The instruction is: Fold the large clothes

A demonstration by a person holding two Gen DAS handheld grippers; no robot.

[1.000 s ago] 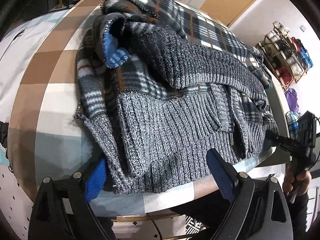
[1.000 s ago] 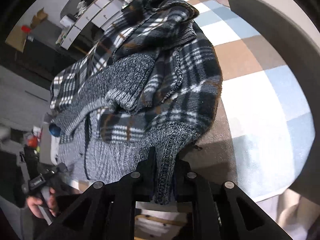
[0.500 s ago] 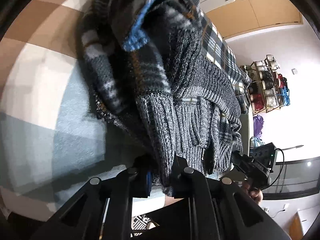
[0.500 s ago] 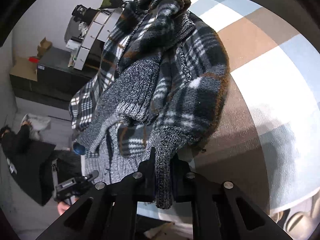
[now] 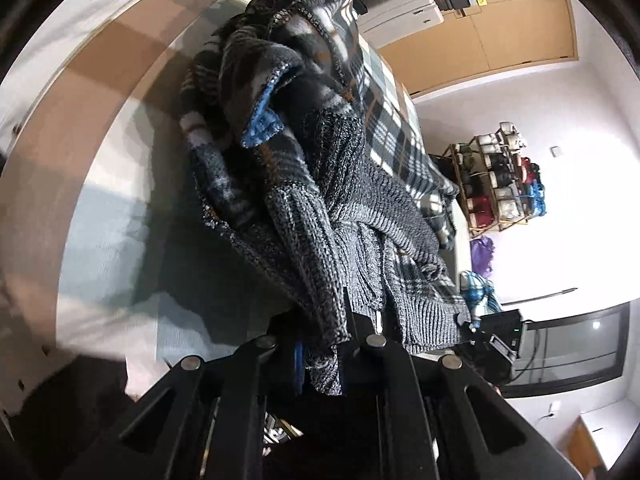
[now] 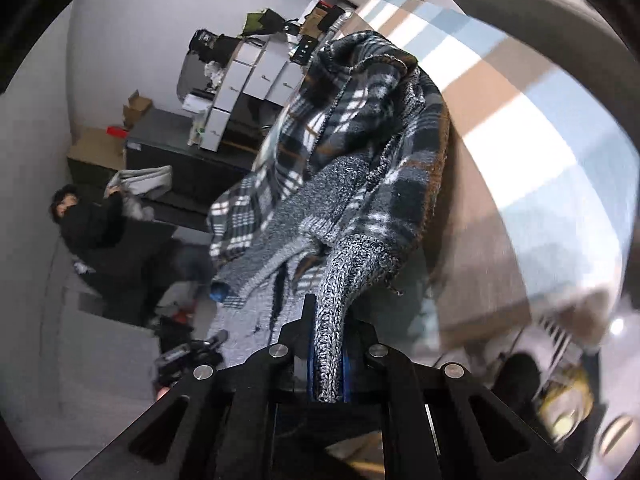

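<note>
Behind the bench (image 5: 100,216), draped in a checked cloth of tan, white and pale blue: a wooden shelf rack (image 5: 498,184) crammed with shoes and bags, wooden cupboard doors (image 5: 520,32), a white printer (image 5: 404,16) and a dark screen (image 5: 568,344). On the other side, seen from the right wrist: stacked white boxes (image 6: 244,80), a dark cabinet (image 6: 180,156) carrying cardboard, and a person in black (image 6: 92,224) lifting a grey cloth. Nothing between either claw and the garment.

Lying heaped on the bench and partly lifted off it: a grey knitted cardigan (image 5: 352,208) with plaid fleece lining (image 5: 384,120) and a blue inner edge (image 5: 262,128).

Left claw (image 5: 324,344) clamped tight on 1 ribbed hem corner, having just closed, the knit squeezed between its pads and hanging out below. Right claw (image 6: 328,360) likewise pinched shut on the other hem corner, the knit rising from it up to the bunched plaid. Cardigan stretched straight ahead of both claws, hem nearest, collar farthest.
</note>
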